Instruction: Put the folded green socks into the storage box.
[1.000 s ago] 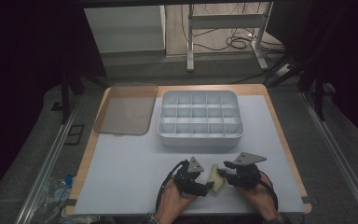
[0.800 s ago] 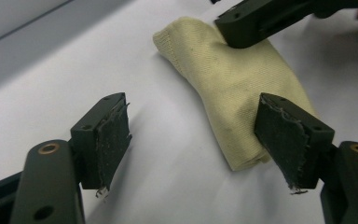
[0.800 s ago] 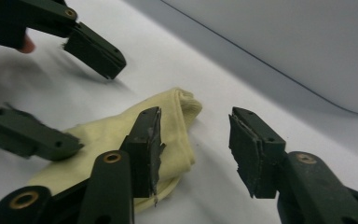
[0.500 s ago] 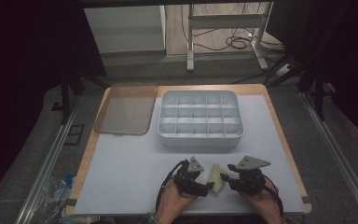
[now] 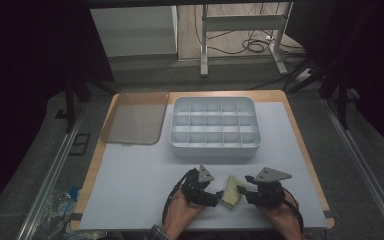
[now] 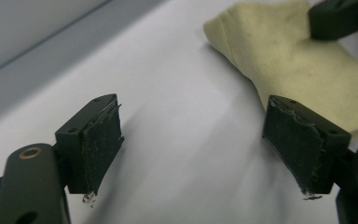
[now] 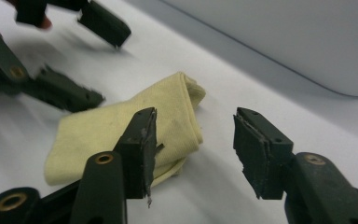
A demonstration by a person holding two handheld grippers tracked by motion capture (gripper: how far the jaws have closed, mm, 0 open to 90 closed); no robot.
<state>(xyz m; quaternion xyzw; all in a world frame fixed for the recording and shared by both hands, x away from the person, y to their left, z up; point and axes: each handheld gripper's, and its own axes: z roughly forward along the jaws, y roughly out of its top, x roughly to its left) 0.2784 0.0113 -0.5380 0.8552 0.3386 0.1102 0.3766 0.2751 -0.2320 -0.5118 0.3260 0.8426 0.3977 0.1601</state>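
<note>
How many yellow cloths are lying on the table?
1. The folded yellow cloth lies on the white table near its front edge, between the left gripper and the right gripper. No others visible; the tray's compartments look empty.

This looks like a lab or test room set up for recording. A white work table (image 5: 145, 190) with a wooden edge sits inside a metal rail frame (image 5: 50, 175), dark curtains hanging on both sides of the table. Beyond the table, a bare metal stand (image 5: 242, 37) rises over loose cables (image 5: 257, 46) on the floor, next to a plain white cabinet (image 5: 135, 30).
</note>
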